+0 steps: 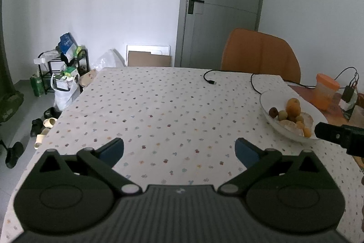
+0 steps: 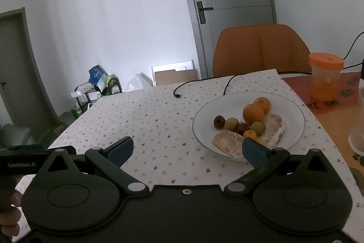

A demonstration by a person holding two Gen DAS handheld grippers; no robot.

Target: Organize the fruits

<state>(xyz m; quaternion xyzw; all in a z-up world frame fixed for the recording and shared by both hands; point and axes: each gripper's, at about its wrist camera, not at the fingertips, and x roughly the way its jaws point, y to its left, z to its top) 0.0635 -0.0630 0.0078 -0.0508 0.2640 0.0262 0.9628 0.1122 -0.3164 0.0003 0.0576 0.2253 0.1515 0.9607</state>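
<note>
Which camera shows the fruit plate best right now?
The right wrist view: the whole plate sits close, each fruit distinguishable. The left wrist view shows it far right, edge-on, partly hidden by the right gripper.
</note>
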